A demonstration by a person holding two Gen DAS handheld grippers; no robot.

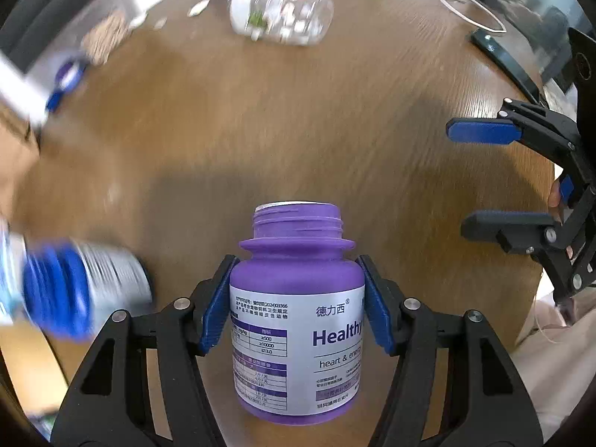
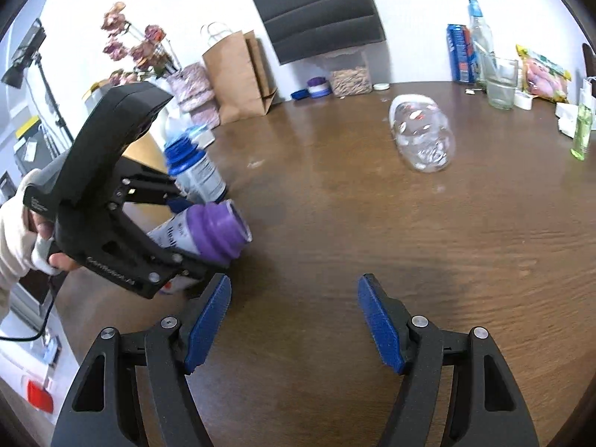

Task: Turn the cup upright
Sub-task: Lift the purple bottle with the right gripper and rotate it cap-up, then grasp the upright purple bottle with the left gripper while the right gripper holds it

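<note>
My left gripper (image 1: 298, 294) is shut on a purple bottle (image 1: 298, 320) with a white label and an open threaded neck, gripping its body below the shoulder. In the right wrist view the purple bottle (image 2: 208, 232) is held above the brown table, tilted with its mouth pointing right and slightly up. My right gripper (image 2: 294, 316) is open and empty, just right of and below the bottle. It also shows at the right edge of the left wrist view (image 1: 495, 175). A clear plastic jar (image 2: 422, 134) lies on its side in the middle of the table.
A blue-capped white bottle (image 2: 195, 169) stands at the table's left edge, close behind the held bottle. At the back stand a paper bag (image 2: 238, 74), a blue can (image 2: 460, 54), a glass (image 2: 501, 82) and a green bottle (image 2: 581, 130).
</note>
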